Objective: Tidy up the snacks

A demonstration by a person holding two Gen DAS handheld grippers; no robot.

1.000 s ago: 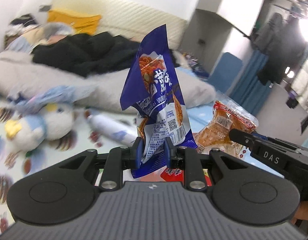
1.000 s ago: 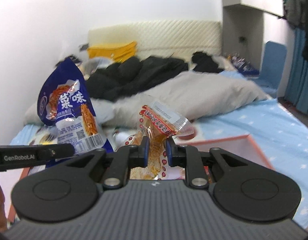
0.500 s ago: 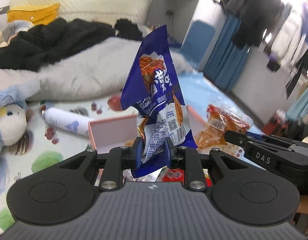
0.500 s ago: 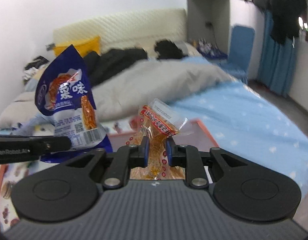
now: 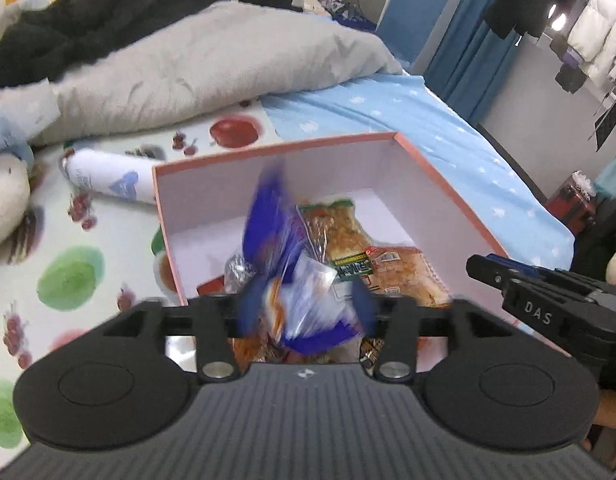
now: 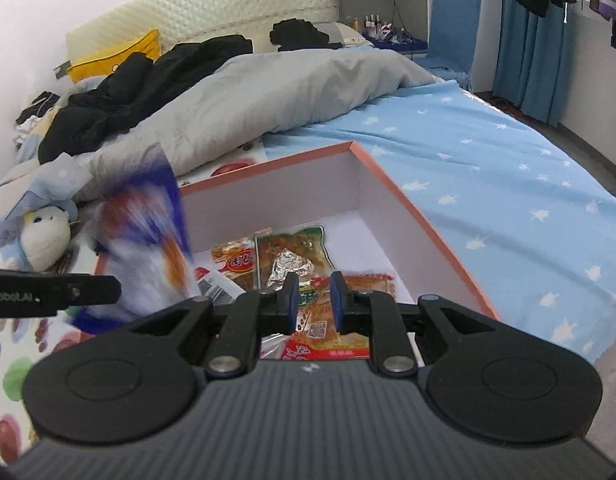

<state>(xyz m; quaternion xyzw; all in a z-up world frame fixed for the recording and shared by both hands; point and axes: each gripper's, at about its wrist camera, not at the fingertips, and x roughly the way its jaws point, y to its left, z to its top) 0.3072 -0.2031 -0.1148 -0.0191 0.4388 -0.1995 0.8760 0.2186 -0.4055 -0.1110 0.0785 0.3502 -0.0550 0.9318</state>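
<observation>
A pink box (image 5: 447, 196) with white walls lies on the bed and holds several snack packets. My left gripper (image 5: 304, 308) is open above its near edge, and the blue snack bag (image 5: 276, 240) is blurred, falling loose between the spread fingers. The bag also shows blurred in the right wrist view (image 6: 144, 240) by the box's left rim (image 6: 276, 164). My right gripper (image 6: 313, 296) is open and empty above the box. The orange-red packet (image 6: 339, 320) lies in the box just below it, beside a green-edged packet (image 6: 292, 252).
A grey duvet (image 6: 276, 92) and black clothes lie behind the box. A white bottle (image 5: 108, 180) and a plush toy (image 5: 4, 200) lie left of it on the fruit-print sheet. The bed's edge with the blue star sheet (image 6: 527, 200) drops off to the right.
Both grippers tilted down over the box and opened. The blue bag slipped out of the left gripper and is falling; the orange-red packet left the right gripper and lies in the box.
</observation>
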